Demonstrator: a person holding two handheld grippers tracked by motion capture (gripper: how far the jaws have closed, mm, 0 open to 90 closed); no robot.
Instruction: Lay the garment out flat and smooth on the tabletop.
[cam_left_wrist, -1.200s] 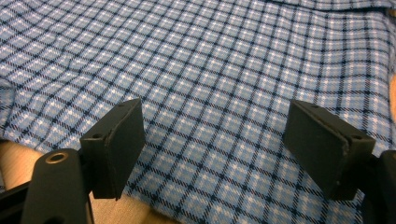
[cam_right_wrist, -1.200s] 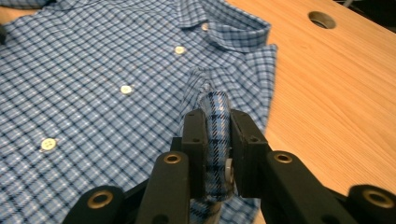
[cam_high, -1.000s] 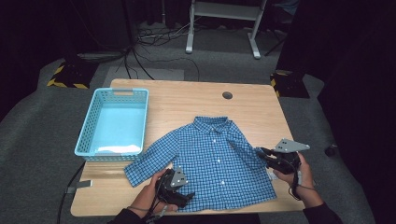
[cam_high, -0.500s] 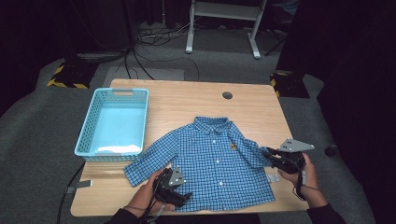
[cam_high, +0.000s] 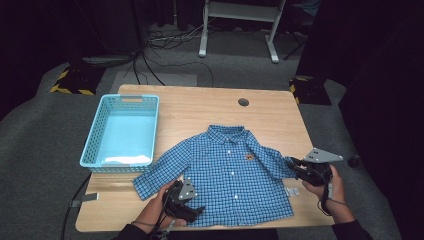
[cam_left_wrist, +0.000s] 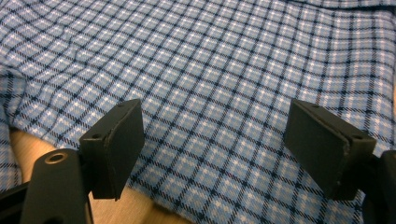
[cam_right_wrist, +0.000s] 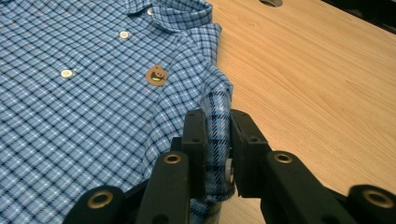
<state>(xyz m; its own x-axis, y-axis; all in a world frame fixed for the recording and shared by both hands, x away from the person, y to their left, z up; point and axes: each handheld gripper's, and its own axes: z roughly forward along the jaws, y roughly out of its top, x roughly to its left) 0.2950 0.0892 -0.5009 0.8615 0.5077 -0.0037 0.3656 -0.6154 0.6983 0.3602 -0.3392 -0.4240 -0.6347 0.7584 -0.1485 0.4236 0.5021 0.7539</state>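
Note:
A small blue checked shirt (cam_high: 231, 172) lies face up on the wooden table (cam_high: 210, 107), collar away from me. My right gripper (cam_high: 291, 164) is shut on the cuff of the shirt's right-hand sleeve (cam_right_wrist: 217, 119), the fabric bunched between its jaws (cam_right_wrist: 217, 140). My left gripper (cam_high: 192, 210) stands open at the shirt's lower left hem. In the left gripper view, its jaws are spread wide over the checked cloth (cam_left_wrist: 219, 107) with nothing between them. The shirt has white buttons (cam_right_wrist: 67, 73) and a small brown badge (cam_right_wrist: 156, 76) on the chest.
A light blue plastic basket (cam_high: 122, 131) stands on the table's left side, beside the shirt's other sleeve. A round cable hole (cam_high: 243, 102) sits near the table's far edge. A small white tag (cam_high: 293, 191) lies by the shirt's right hem. Bare wood lies beyond the collar.
The right gripper has moved a little toward the near right with the sleeve cuff held, drawing the sleeve outward. The left gripper has stayed near the lower left hem.

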